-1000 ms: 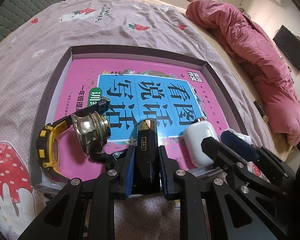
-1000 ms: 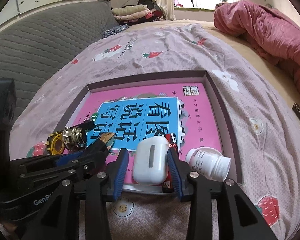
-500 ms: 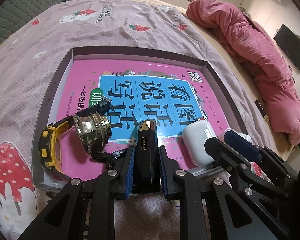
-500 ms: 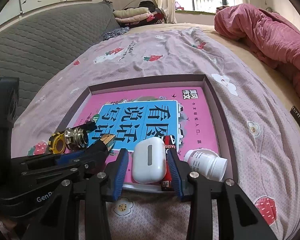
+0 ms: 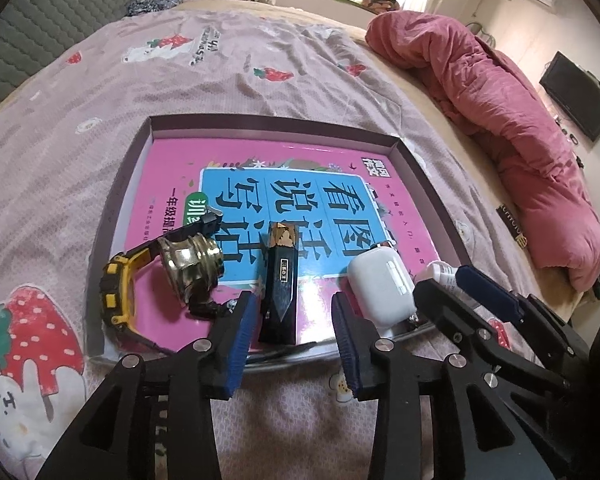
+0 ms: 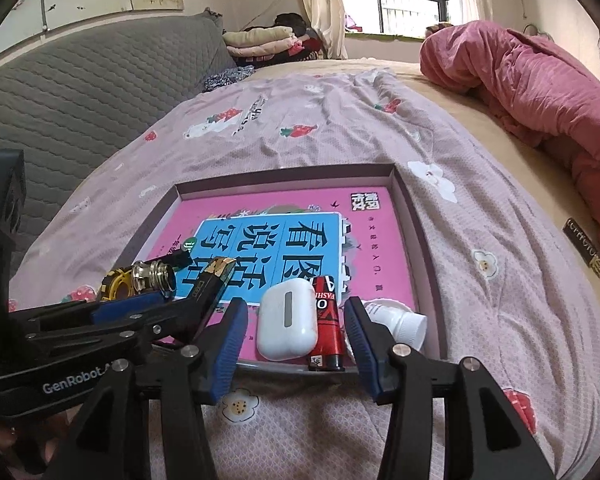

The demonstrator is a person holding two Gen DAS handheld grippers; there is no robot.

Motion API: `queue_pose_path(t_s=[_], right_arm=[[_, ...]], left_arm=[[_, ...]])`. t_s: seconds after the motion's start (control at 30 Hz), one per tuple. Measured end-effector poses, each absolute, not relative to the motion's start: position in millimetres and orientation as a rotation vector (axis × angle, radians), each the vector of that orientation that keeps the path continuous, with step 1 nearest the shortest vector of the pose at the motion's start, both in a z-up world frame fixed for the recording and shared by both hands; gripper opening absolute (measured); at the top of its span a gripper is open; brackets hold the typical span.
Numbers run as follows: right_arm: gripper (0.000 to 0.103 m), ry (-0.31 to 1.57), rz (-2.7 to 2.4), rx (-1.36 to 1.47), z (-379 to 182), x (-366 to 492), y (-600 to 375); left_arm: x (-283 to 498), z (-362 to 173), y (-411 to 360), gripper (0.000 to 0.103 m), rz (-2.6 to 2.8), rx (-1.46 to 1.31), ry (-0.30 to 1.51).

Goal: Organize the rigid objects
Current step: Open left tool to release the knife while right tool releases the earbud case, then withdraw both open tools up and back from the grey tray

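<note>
A shallow purple tray (image 5: 116,200) (image 6: 424,240) holds a pink book (image 5: 260,172) on the bed. On the book lie a black faceted lighter (image 5: 281,284) (image 6: 212,280), a white earbud case (image 5: 382,286) (image 6: 287,326), a red lighter (image 6: 327,328), a white pill bottle (image 6: 400,322) (image 5: 442,272), a brass fitting (image 5: 192,268) (image 6: 154,276) and a yellow-black watch (image 5: 116,292) (image 6: 118,284). My left gripper (image 5: 294,336) is open, its jaws apart either side of the black lighter's near end. My right gripper (image 6: 292,344) is open around the earbud case and red lighter.
The tray lies on a mauve strawberry-print sheet (image 5: 220,72). A pink quilt (image 5: 500,92) (image 6: 532,80) is heaped at the right. A grey padded headboard (image 6: 80,88) runs along the left. Folded clothes (image 6: 268,40) lie at the far end.
Both grippers opened and drew back toward the tray's near edge. The left let go of the black lighter; the right let go of the earbud case. Both objects now rest on the book.
</note>
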State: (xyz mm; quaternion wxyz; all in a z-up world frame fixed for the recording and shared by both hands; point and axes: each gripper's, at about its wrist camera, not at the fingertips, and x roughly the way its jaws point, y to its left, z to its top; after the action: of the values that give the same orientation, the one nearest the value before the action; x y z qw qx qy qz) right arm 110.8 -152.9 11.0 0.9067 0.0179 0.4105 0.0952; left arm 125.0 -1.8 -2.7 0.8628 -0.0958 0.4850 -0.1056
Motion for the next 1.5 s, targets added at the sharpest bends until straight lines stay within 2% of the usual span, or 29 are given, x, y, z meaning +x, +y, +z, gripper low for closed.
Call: queue_pose_path(t_s=[0.23, 0.37, 0.47, 1.1, 1.5], right_arm=[[0.05, 0.81, 0.196, 0.011, 23, 94, -153], [0.063, 0.793, 0.195, -0.003, 28, 84, -152], [0.064, 0.769, 0.19, -0.032, 32, 72, -150], [0.064, 0.752, 0.1, -0.09, 34, 26, -151], [0.064, 0.786, 0.081, -0.087, 20, 23, -158]], left_arm=[[102, 10, 8, 0.06, -0.171, -0.197, 0.971], [89, 22, 14, 0.067, -0.147, -0.185, 0.926], [81, 28, 19, 0.078, -0.122, -0.191, 0.908], [22, 41, 15, 0.078, -0.089, -0.104, 0.864], [14, 21, 11, 0.078, -0.06, -0.083, 0.903]])
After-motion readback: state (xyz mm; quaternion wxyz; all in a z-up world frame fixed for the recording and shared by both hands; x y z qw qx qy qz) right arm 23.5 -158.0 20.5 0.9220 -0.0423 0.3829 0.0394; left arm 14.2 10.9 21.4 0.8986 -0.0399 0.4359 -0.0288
